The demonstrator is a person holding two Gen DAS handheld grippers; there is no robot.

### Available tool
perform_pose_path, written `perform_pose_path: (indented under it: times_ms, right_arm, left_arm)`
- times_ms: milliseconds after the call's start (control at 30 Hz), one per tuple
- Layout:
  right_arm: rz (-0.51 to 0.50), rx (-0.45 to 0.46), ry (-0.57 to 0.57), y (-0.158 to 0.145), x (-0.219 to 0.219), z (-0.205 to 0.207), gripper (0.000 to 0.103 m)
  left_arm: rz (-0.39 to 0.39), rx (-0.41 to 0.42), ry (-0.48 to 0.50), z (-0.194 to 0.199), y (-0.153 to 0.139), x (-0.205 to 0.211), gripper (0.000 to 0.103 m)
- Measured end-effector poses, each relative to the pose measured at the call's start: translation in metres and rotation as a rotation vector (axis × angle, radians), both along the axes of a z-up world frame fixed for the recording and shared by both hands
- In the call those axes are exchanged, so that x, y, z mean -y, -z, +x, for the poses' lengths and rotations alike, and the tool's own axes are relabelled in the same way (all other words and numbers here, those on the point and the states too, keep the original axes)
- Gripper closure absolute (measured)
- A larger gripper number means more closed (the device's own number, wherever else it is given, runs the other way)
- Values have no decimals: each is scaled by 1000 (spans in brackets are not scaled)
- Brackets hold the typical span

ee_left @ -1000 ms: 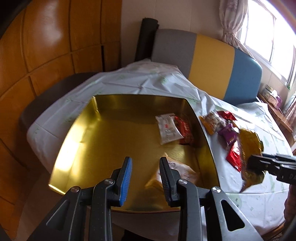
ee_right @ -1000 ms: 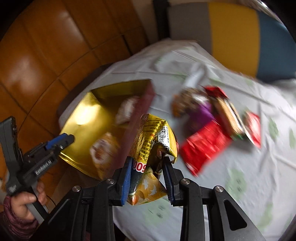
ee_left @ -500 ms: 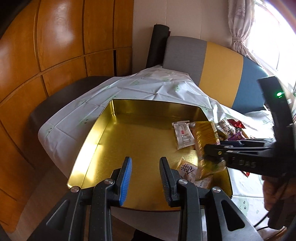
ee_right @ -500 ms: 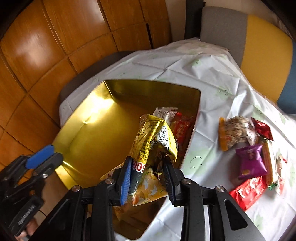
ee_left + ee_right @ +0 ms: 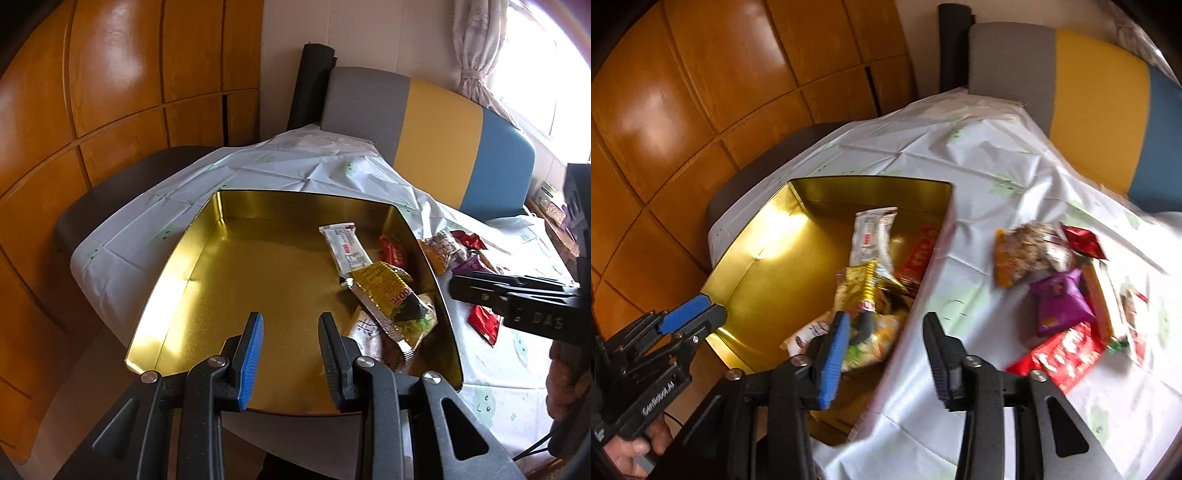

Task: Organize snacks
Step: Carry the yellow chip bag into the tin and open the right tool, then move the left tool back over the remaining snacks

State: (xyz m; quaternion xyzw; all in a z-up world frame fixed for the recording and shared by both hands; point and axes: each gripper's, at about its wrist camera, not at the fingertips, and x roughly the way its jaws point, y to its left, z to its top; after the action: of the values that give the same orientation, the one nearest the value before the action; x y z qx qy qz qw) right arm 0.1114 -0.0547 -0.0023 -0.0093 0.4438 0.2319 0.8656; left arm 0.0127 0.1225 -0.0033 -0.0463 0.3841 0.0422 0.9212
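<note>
Right gripper [image 5: 884, 352] hangs w/ jaws wide apart, nothing between them, right over the near-right wall of the gold tin tray [image 5: 207, 295]. The yellow snack packet [image 5: 384, 295] lies inside the tray, propped on a pale bag [image 5: 365, 332] in the near-right corner, so it sits tilted, not flat. A white wrapper [image 5: 345, 245] and a red packet [image 5: 393, 251] lie farther back along the same right wall; that side fills first, prob. b/c it's closest to the loose pile.

Left gripper [image 5: 290, 354] is over the tray's near edge, fingers parted, empty; looks like it's just standing by, not steadying the tray.

Still out on the white tablecloth [image 5: 960, 155]: nut mix bag [image 5: 1023, 254], purple pouch [image 5: 1060, 299], long red bar [image 5: 1060, 354], small dark-red packet [image 5: 1082, 240], plus a few more at far right, too blurred to name. Judging by that, task is roughly a third done; next pick prob. the nut bag or purple pouch, nearest the tray.
</note>
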Motion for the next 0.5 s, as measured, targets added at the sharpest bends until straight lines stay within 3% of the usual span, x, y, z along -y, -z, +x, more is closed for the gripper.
perform_pose_path:
  times_ms: [500]
  right_arm:
    - [-73,1,186,10,110,-13,47]
  left_arm:
    - [50,-23,79,4,-1,35,72]
